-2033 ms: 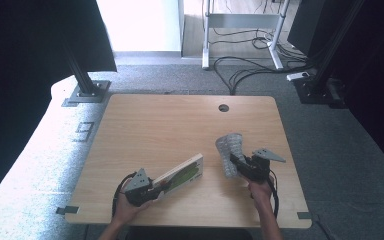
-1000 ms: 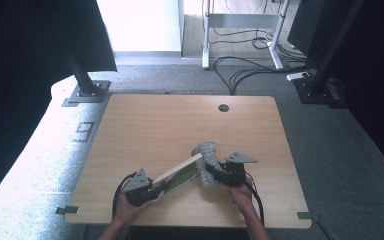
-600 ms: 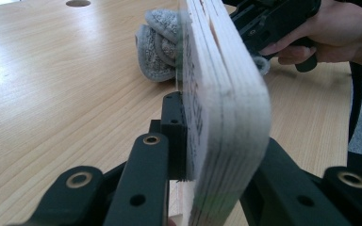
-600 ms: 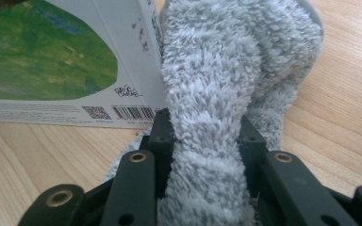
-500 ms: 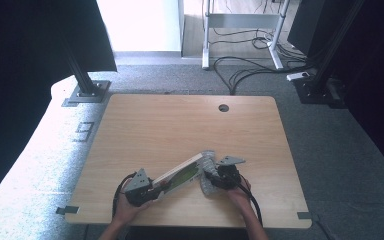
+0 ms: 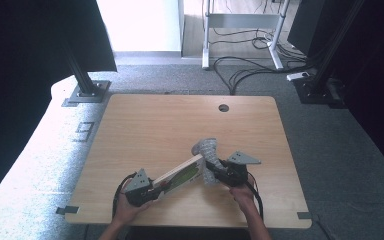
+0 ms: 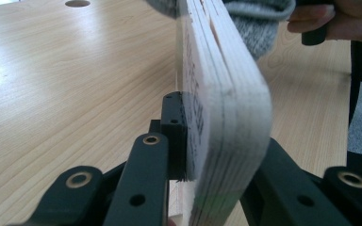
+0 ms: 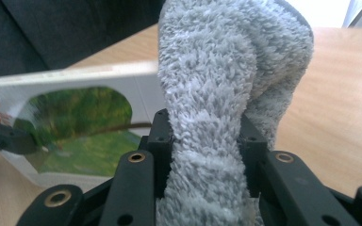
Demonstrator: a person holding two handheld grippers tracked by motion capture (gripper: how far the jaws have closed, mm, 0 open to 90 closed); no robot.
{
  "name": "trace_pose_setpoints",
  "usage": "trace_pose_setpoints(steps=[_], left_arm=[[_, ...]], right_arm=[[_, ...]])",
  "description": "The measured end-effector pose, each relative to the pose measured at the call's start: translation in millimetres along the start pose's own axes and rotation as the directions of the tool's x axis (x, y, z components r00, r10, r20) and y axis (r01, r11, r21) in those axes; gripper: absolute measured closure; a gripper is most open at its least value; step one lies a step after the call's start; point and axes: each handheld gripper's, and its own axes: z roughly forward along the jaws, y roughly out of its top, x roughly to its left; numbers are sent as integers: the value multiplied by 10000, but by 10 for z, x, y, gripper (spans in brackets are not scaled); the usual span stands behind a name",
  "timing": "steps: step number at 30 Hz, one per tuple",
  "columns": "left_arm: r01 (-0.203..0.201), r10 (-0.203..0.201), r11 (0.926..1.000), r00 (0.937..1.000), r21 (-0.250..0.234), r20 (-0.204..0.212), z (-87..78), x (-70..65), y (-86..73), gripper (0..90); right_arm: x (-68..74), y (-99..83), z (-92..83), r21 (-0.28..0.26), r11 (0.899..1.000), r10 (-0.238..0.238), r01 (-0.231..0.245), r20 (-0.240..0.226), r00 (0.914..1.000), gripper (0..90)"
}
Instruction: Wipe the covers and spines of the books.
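High view: thick white board book with green picture [image 6: 180, 175] tilted above the light wooden table [image 6: 155, 130].
Left gripper [image 7: 217, 155]: clamped on the book's near end.
Right gripper [image 8: 206, 141]: squeezing a fluffy grey cloth [image 8: 226, 70], touching the book's far end.

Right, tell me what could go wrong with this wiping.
The left claw pinches only one end of the book, so a hard wipe could twist it loose. The cloth is bunched in the right claw, so the jaws themselves may scrape the cover.
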Motion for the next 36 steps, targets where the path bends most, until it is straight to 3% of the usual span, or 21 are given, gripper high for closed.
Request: trace_pose_setpoints(steps=[3,9,13,16,19,21,25,27,29,32,34,36], left_arm=[[11,-11,10000,10000,-14,9,1,5,-1,781],[24,-24,10000,10000,-18,2,-2,8,-3,782],[8,-8,10000,10000,-18,12,0,4,-3,781],[12,-12,10000,10000,-19,13,0,5,-3,781],[2,-2,10000,10000,-12,-5,0,1,-3,781],[2,-2,10000,10000,-18,16,0,4,-3,781],[2,-2,10000,10000,-20,31,1,6,-4,781],[17,-17,10000,10000,-23,27,0,9,-4,781],[30,-30,10000,10000,-27,23,0,8,-5,781],[23,-23,10000,10000,-36,18,2,4,-6,780],[46,-46,10000,10000,-44,5,2,7,-7,781],[59,-59,10000,10000,-50,19,2,9,-8,781]], right_arm=[[-17,-47,55,361,9993,102,-102,6,9999,660],[-6,-140,155,1265,9919,-163,145,131,9998,663],[25,-221,253,2488,9643,-1022,906,344,9942,662],[23,-268,306,2978,9503,-1074,909,393,9934,662],[-15,-271,303,3002,9514,-816,691,293,9962,661],[-23,-250,276,2806,9568,-905,764,379,9952,657],[-26,-150,146,1229,9913,-541,479,478,9974,655],[12,-89,82,584,9963,-658,629,505,9966,655],[60,-41,40,382,9961,-811,792,506,9954,656],[127,-27,40,617,9905,-1267,1230,597,9901,656],[126,-45,62,774,9906,-1173,1131,522,9917,657],[101,-93,109,1301,9842,-1263,1198,432,9910,657]])
